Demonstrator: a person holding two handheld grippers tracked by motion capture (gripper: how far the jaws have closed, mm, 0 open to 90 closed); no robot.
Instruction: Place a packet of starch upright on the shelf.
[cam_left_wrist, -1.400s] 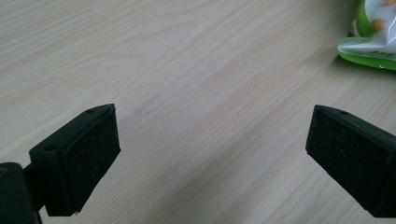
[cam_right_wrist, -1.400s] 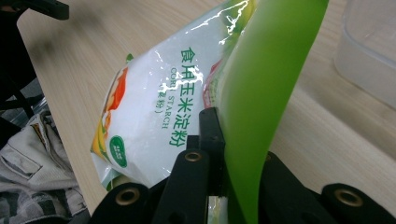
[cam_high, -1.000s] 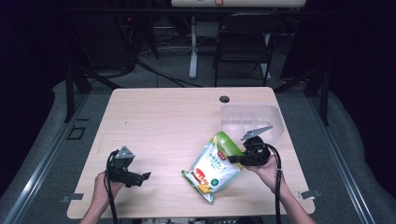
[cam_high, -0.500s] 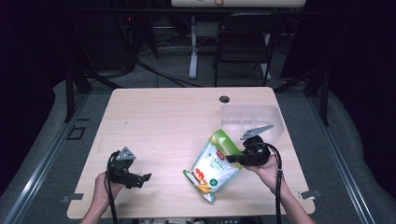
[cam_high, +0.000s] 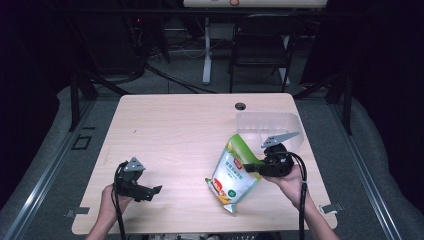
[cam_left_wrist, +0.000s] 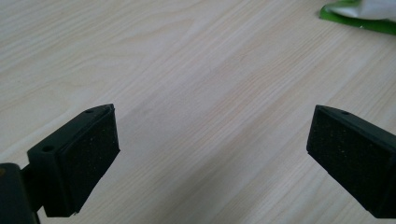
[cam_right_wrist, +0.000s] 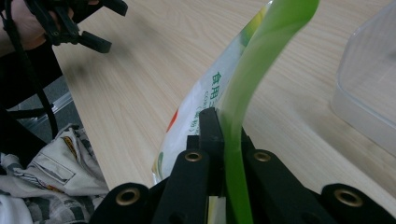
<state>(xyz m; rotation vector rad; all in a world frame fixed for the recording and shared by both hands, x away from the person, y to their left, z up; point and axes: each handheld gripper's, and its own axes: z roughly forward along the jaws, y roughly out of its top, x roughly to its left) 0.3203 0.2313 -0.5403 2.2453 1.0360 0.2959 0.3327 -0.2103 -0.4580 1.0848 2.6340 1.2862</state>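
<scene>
A white and green food bag (cam_high: 234, 172) with printed text lies tilted on the wooden table (cam_high: 190, 130), its green top edge raised. My right gripper (cam_high: 256, 167) is shut on that green edge (cam_right_wrist: 233, 135), the jaws pinched tight around it. A clear plastic container (cam_high: 267, 127) stands just behind the bag, and its rim (cam_right_wrist: 369, 70) sits to the right of the held edge. My left gripper (cam_high: 152, 192) hovers low over bare wood at the front left, jaws wide apart with nothing between them (cam_left_wrist: 210, 154). A corner of the green bag (cam_left_wrist: 359, 14) peeks in at the top right.
A small round hole (cam_high: 240, 106) sits near the table's far edge. A chair (cam_high: 260, 45) and a desk leg (cam_high: 206, 50) stand beyond the table. The person's patterned clothing (cam_right_wrist: 51, 182) lies below the table's near edge.
The right gripper has lifted the bag's green top edge slightly and drawn it a little to the right. The left gripper has hardly moved.
</scene>
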